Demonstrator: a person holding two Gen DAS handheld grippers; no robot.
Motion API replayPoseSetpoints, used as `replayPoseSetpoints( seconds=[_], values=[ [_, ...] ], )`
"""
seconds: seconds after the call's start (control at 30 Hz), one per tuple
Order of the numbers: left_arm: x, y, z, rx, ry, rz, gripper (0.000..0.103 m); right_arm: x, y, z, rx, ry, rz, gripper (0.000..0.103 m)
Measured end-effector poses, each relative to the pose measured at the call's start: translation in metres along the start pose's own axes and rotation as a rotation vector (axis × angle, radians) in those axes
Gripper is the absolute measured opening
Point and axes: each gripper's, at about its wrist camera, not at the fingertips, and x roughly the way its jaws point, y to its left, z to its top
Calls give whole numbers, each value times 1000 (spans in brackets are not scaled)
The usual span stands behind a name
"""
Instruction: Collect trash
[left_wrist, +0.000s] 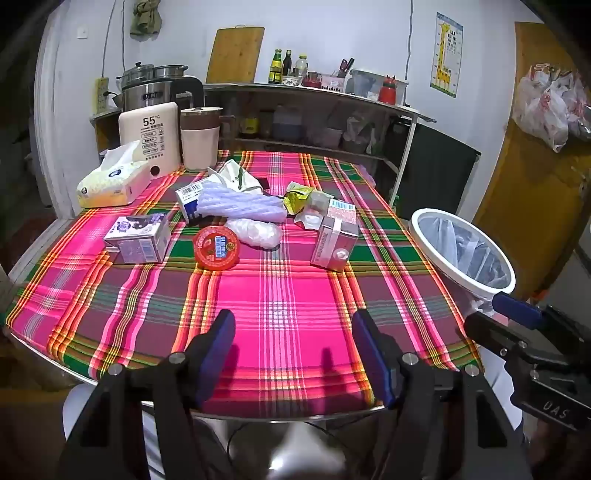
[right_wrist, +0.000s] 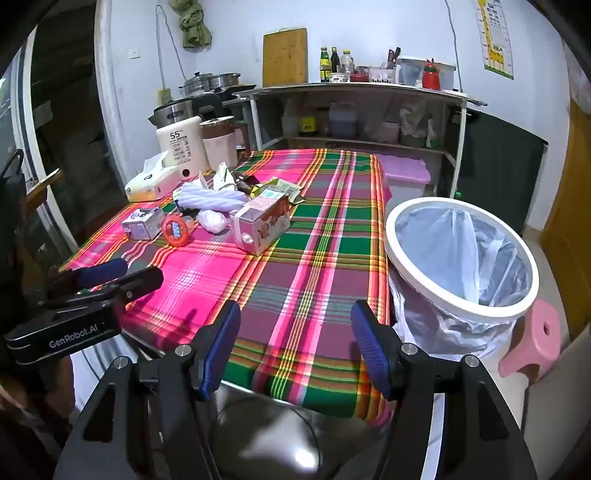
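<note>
The trash lies in one cluster on the plaid-covered worktop (left_wrist: 280, 295), and all positions below are given relative to the red round lid (left_wrist: 216, 252) at the near edge of that cluster. To the left of the lid, just beside it, lies the purple carton (left_wrist: 138, 238). Behind the lid, touching one another, lie the blue-and-white carton (left_wrist: 190, 201) and the ribbed white wrapper (left_wrist: 240, 206), whose long axis runs left to right across the worktop. Just right of the lid is the crumpled clear bag (left_wrist: 255, 232); further right stands the pink box (left_wrist: 334, 240), with yellow wrappers (left_wrist: 297, 195) behind it. Well to the right of the lid, off the worktop edge, stands the lined bin (right_wrist: 461, 258). The left gripper (left_wrist: 293, 354) is spread wide and empty over the near edge, with the lid straight ahead and slightly left of its axis. The right gripper (right_wrist: 295, 347) is likewise wide and empty, just beside the bin, with the cluster ahead and to its left. Judged from this layout, the left gripper is nearer the lid and purple carton, and the right gripper is better placed for the pink box and for transfer to the bin.
</note>
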Motion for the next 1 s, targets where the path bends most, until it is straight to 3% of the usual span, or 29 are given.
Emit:
replayPoseSetpoints(
  seconds=[1.0],
  values=[
    [-3, 5, 1, -29, -12, -24, 68, -1, 3, 3, -12, 4, -4, 63]
  ],
)
